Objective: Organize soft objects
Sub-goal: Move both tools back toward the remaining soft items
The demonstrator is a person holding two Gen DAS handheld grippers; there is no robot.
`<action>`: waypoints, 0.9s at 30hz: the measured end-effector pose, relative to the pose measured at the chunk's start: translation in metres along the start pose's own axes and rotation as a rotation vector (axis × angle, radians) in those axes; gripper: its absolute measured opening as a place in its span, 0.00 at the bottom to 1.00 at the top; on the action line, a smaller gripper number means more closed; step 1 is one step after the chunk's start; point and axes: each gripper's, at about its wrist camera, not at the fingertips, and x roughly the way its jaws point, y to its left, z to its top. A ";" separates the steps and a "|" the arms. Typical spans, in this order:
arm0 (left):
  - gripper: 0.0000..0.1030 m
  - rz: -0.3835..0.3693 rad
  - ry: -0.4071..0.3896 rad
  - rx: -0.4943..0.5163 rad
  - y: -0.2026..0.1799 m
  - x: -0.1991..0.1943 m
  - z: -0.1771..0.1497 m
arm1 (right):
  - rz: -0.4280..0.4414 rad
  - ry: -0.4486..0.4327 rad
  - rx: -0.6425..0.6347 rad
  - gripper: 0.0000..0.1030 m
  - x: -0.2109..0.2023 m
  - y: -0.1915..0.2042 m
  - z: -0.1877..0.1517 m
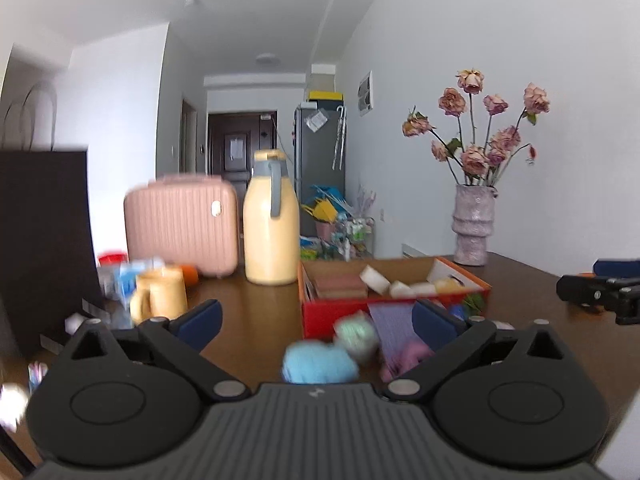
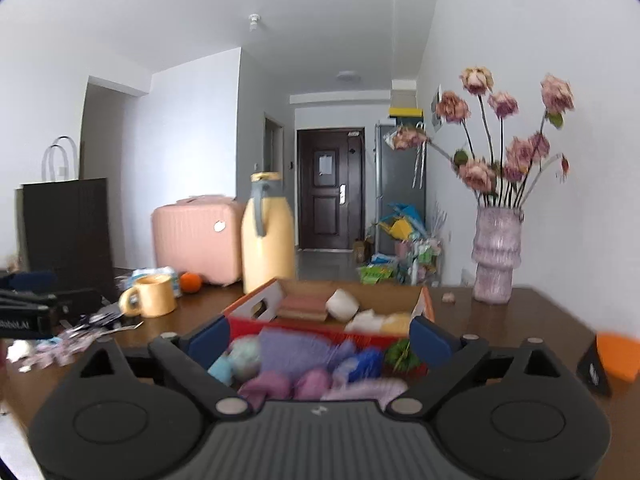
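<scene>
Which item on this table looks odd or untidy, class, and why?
The flowers in the pink vase look wilted, their heads drooping. Small scraps of paper lie scattered loose on the table beside the yellow mug. The soft items sit heaped before the orange box.

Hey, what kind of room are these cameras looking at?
Probably a lived-in apartment: a brown wooden table in the main room, a dark panelled entrance door down the hallway, and a grey fridge against the wall.
</scene>
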 end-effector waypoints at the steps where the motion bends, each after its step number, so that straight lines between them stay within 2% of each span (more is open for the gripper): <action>1: 1.00 -0.007 0.007 -0.013 0.002 -0.011 -0.008 | 0.007 0.004 0.008 0.95 -0.012 0.003 -0.010; 4: 1.00 -0.029 0.048 -0.075 0.005 -0.040 -0.033 | -0.001 0.000 0.021 1.00 -0.040 0.008 -0.036; 6: 1.00 -0.043 0.092 -0.067 0.006 -0.056 -0.050 | 0.005 0.010 0.030 1.00 -0.051 0.010 -0.051; 9: 1.00 -0.018 0.135 -0.036 0.005 -0.066 -0.065 | 0.014 0.043 0.036 1.00 -0.052 0.012 -0.062; 12: 1.00 -0.009 0.142 -0.053 0.009 -0.068 -0.068 | 0.012 0.047 0.041 1.00 -0.048 0.013 -0.063; 18: 1.00 -0.012 0.156 -0.053 0.007 -0.054 -0.067 | 0.003 0.076 0.043 1.00 -0.031 0.012 -0.064; 24: 1.00 0.000 0.219 -0.066 0.009 -0.024 -0.073 | -0.011 0.120 0.054 0.98 -0.004 0.005 -0.064; 27: 1.00 -0.002 0.256 -0.066 0.009 -0.005 -0.075 | -0.017 0.149 0.072 0.94 0.014 -0.001 -0.060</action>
